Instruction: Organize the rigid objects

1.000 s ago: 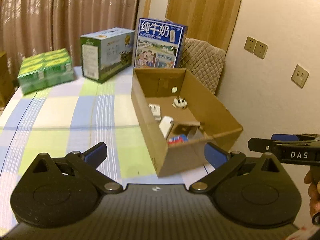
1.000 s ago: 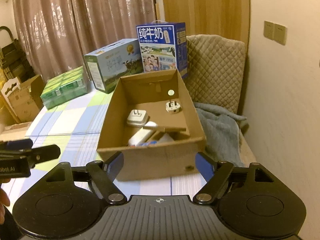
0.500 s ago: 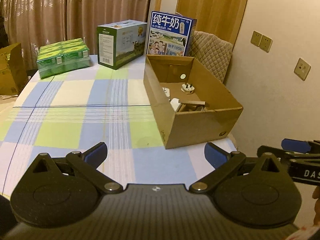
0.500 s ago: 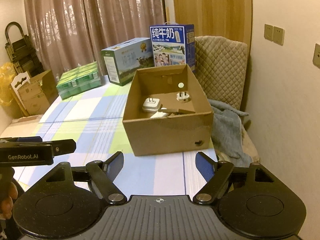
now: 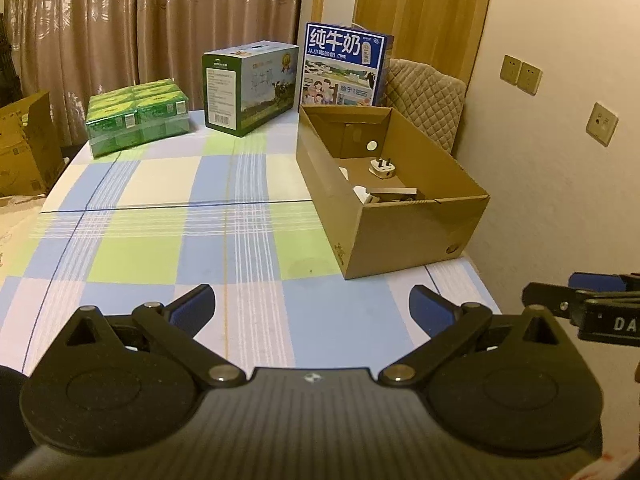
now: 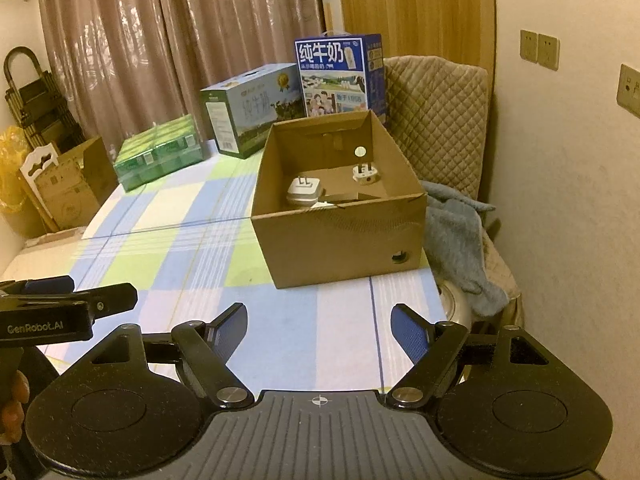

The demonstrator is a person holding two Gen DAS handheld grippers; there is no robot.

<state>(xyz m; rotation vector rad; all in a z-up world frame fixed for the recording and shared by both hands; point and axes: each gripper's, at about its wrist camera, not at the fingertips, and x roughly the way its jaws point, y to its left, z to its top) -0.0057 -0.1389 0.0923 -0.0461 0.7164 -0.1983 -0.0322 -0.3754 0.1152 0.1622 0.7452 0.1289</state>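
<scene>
A checked cloth covers the worktop [image 5: 248,184], with curtains [image 5: 160,20] behind. The cardboard box [image 6: 340,236] stands near its edge. Both the left gripper [image 5: 312,308] and the right gripper [image 6: 320,330] have jaws wide apart, holding nothing.

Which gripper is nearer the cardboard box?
Right, slightly. The right gripper faces the box head-on; the left gripper sits back, off its left corner.
</scene>
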